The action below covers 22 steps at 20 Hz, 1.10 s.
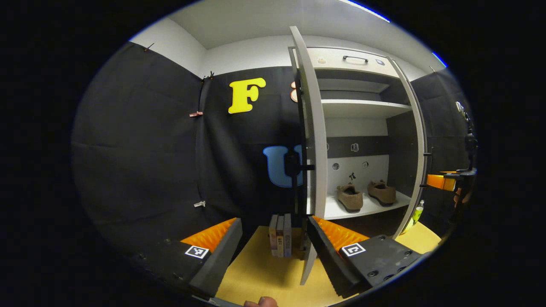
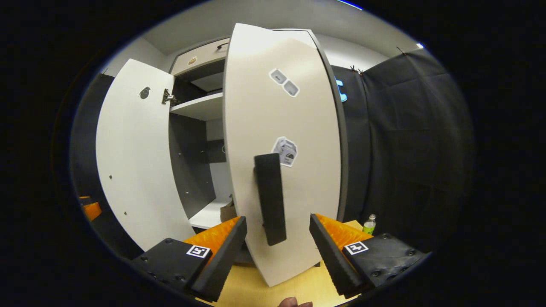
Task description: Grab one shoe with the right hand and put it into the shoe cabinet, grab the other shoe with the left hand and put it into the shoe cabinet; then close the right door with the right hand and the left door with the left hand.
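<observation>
Two brown shoes stand side by side on the lower white shelf of the shoe cabinet. Both doors are open. In the left gripper view the left door is edge-on just ahead, its black handle on the outer side, and my left gripper is open below it. In the right gripper view the right door faces me. Its black handle hangs down between the spread fingers of my open right gripper, apart from both. A bit of one shoe peeks past the door.
Several books stand on the yellow floor beside the left door's foot. A small green bottle sits by the cabinet's right side. The other gripper shows orange at the far right. Upper shelves are bare.
</observation>
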### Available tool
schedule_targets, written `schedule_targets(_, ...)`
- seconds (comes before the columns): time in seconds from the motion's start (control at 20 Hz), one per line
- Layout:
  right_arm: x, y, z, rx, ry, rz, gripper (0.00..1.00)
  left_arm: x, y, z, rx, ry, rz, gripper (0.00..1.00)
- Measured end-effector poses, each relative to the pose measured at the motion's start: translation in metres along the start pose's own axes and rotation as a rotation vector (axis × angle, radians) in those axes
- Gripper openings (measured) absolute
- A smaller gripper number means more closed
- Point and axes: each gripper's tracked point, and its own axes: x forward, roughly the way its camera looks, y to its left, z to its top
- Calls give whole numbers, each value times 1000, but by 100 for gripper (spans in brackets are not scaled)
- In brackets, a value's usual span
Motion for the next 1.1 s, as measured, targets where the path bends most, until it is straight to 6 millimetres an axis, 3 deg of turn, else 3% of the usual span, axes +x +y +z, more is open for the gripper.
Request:
schedule_targets(0.2, -10, 20, 0, -28, -6, 36, 98, 24, 18, 10, -9, -29, 20, 96)
schedule_targets(0.4, -22, 16, -1, -39, -3, 25, 98, 53, 28, 13, -7, -51, 21, 96)
schedule_targets(0.65, -34, 1, 2, -26, -5, -9, 98, 84, 23, 2, -61, -23, -16, 96)
schedule_targets(0.85, -39, -10, 3, -20, -6, -25, 98, 90, 17, 1, -83, -33, -9, 92)
schedule_targets(0.95, -38, -12, 1, -11, 3, -24, 98, 88, 14, 5, -48, -46, 3, 98)
schedule_targets(1.1, -39, -11, 2, 8, 2, -8, 98, 83, 3, 3, -68, -33, 10, 91)
